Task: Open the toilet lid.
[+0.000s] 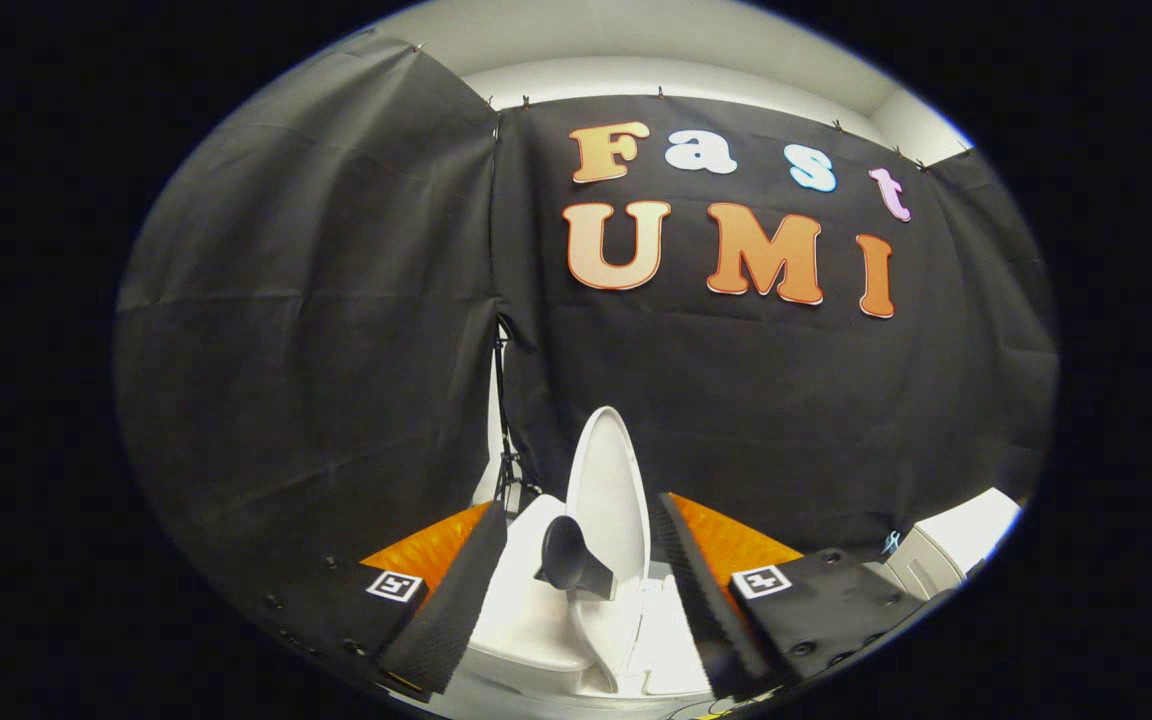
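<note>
The white toilet lid (611, 480) stands raised, nearly upright, seen partly edge-on between my fingers. A black cone-shaped handle (568, 558) sticks out from its lower face toward the left finger. Below and to the left of the lid lies the white toilet seat and bowl (526, 610). My gripper (579, 506) is open, with the left finger (456, 590) and the right finger (701, 590) wide apart on either side of the lid and handle. Neither finger visibly presses on them.
The booth's black cloth wall hangs close behind the toilet. A thin black stand (506, 450) rises at a gap in the cloth, just left of the lid. A white boxy object (956, 545) sits low to the right, beyond the right finger.
</note>
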A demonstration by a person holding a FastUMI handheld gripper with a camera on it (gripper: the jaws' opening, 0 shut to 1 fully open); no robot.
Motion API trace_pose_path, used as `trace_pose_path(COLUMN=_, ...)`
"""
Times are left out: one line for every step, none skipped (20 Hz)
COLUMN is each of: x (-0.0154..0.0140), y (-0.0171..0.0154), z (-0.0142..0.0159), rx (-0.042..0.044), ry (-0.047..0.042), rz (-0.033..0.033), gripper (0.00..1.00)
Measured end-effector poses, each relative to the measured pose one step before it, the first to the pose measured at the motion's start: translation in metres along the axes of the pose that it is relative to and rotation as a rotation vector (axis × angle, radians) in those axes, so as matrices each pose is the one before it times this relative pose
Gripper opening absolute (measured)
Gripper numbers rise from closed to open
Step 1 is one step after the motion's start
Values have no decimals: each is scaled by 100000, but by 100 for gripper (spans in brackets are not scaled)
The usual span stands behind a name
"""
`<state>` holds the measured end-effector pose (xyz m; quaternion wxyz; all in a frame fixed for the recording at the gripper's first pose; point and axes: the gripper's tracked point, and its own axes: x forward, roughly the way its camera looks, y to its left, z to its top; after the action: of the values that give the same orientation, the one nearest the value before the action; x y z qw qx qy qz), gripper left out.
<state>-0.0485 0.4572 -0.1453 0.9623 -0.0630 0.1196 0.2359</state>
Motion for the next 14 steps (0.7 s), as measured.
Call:
trace_pose_path(x=-493, y=-433, z=335, rx=1331, ry=-312, rz=-381, gripper=99)
trace_pose_path(x=-224, y=-444, z=158, rx=1409, ry=-6, rz=-400, gripper=98)
trace_pose_path(x=-301, y=-816, z=212, rx=1258, ry=-98, rz=-850, gripper=98)
trace_pose_path(x=-233, y=-860, z=542, rx=1256, ry=-633, rz=-1351, gripper=98)
trace_pose_path(x=-325, y=-1025, z=535, rx=931, ry=-967, rz=-1489, gripper=98)
trace_pose_path(x=-450, y=-1039, z=612, rx=500, ry=-889, rz=-1465, gripper=98)
trace_pose_path(x=-236, y=-1073, z=542, rx=195, ry=-822, rz=-1304, gripper=98)
trace_pose_path(x=-73, y=-1089, z=582, rx=114, ry=-766, rz=-1585, gripper=98)
trace_pose_path(x=-207, y=-1264, z=472, rx=370, ry=-682, rz=-1820, gripper=98)
trace_pose_path(x=-164, y=-1271, z=375, rx=824, ry=-669, rz=-1657, gripper=98)
trace_pose_path(x=-177, y=-1309, z=395, rx=1038, ry=-526, rz=-1669, gripper=98)
trace_pose_path(x=-248, y=-1381, z=383, rx=866, ry=-525, rz=-2105, gripper=98)
trace_pose_path(x=-187, y=-1479, z=366, rx=313, ry=-760, rz=-2562, gripper=98)
trace_pose_path(x=-43, y=-1244, z=370, rx=351, ry=-442, rz=-1886, gripper=98)
